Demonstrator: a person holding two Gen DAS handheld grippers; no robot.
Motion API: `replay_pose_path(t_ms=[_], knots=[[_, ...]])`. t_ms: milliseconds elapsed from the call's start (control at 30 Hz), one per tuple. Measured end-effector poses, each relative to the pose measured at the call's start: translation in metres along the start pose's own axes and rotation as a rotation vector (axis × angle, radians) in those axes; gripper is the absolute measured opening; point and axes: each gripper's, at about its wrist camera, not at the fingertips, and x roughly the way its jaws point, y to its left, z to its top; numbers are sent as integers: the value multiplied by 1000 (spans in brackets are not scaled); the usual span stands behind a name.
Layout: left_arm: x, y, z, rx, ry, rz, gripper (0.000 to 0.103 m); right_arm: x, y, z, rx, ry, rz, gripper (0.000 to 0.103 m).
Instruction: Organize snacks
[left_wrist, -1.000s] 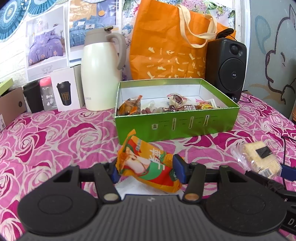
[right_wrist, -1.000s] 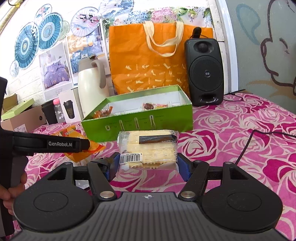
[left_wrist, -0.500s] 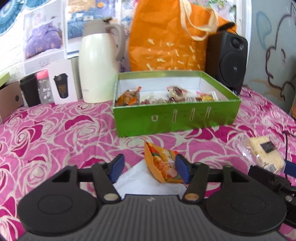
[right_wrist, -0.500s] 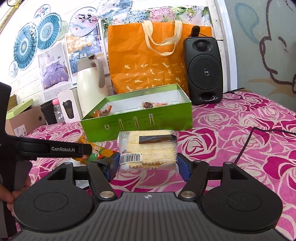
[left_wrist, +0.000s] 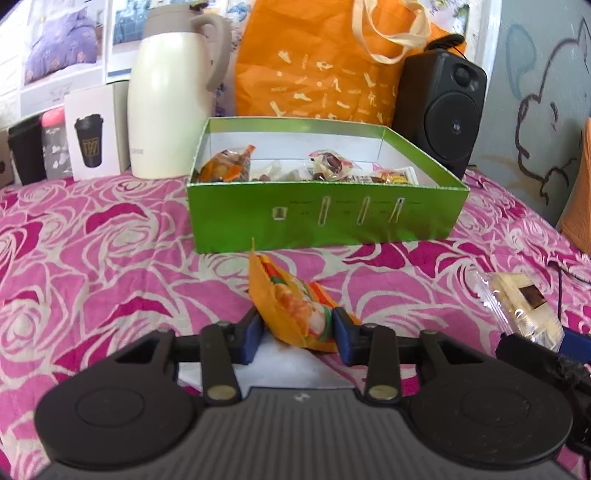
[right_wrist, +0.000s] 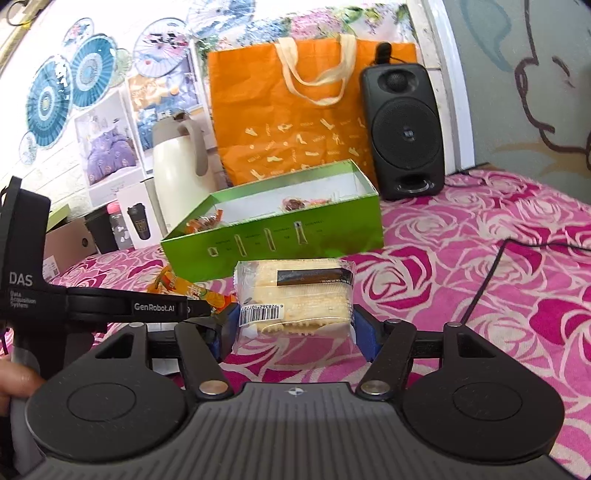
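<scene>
My left gripper (left_wrist: 298, 334) is shut on an orange snack packet (left_wrist: 291, 304), held on edge just above the rose-patterned cloth. My right gripper (right_wrist: 293, 325) is shut on a clear-wrapped pack of pale wafers (right_wrist: 295, 291) with a barcode; the pack also shows in the left wrist view (left_wrist: 521, 306). The open green box (left_wrist: 325, 221) stands just beyond both and holds several wrapped snacks. The box also shows in the right wrist view (right_wrist: 280, 236), where the orange packet (right_wrist: 184, 290) peeks out behind the left gripper's arm.
Behind the box stand a cream jug (left_wrist: 170, 107), an orange tote bag (left_wrist: 325, 70) and a black speaker (left_wrist: 439, 107). A white cup carton (left_wrist: 92, 136) and small bottles sit at back left. A black cable (right_wrist: 491, 273) lies on the cloth at right. White paper (left_wrist: 291, 369) lies under the left gripper.
The left gripper's jaws have closed in on the orange packet, which turned from lying flat to standing on edge. The left gripper moved closer to the box. The right gripper kept its hold.
</scene>
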Motion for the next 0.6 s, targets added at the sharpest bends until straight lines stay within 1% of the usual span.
replay_pose_path(t_ms=[100,267,433,600], knots=[[-5,-4,1,19,-14,8,38,-4,4,1,-34,-20,-8,103],[-18,-1,5,-2,-51,-8,38,-4,3,2,-38,-26,-13,102],[-31,8,11,-50,-86,-21,38,-5,6,4,-60,-37,-23,102],[-45,14,19,-65,-122,-10,37,-2,10,13,-105,-54,-44,102]])
